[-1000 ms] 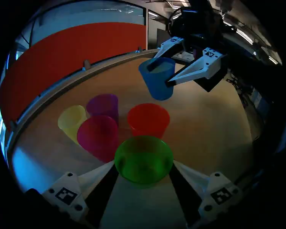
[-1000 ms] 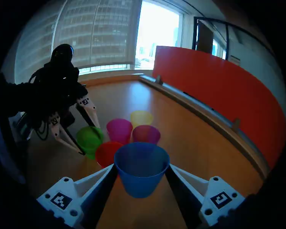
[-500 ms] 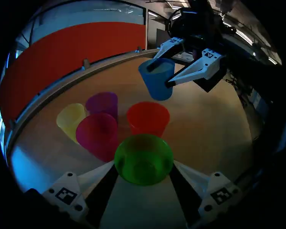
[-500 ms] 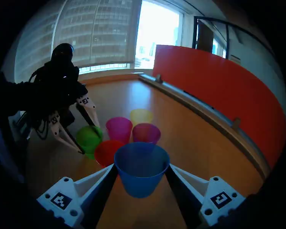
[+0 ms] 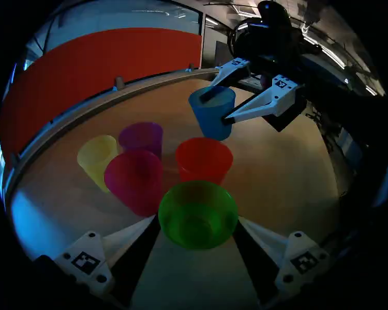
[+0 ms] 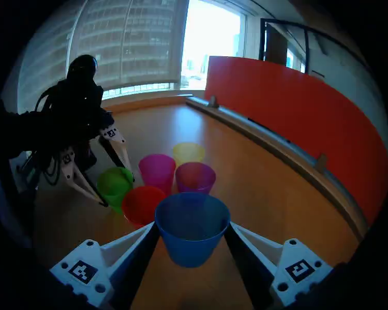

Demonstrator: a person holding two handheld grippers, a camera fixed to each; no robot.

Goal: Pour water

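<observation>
The right gripper [image 6: 192, 226] pinched the blue cup [image 6: 192, 240], the left gripper [image 5: 197, 221] the green cup [image 5: 196, 209]. A hasty tilt could spill onto the red cup [image 5: 203, 159]

You see: green cup [image 5: 198, 214] lower centre; red cup [image 5: 203, 159], pink cup [image 5: 133, 178], purple cup [image 5: 140, 138], yellow cup [image 5: 97, 157] mid-frame; blue cup [image 5: 212, 113] above; orange-red panel [image 5: 90, 62] upper left; white fingers [image 5: 122, 240], black-and-white square markers [image 5: 85, 262].

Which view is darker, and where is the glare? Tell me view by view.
Left gripper view: dim and bluish, the green cup sharp, the table edge bowed by the fisheye. Right gripper view: brighter, the window blown out white, its glare washing over the tabletop.
</observation>
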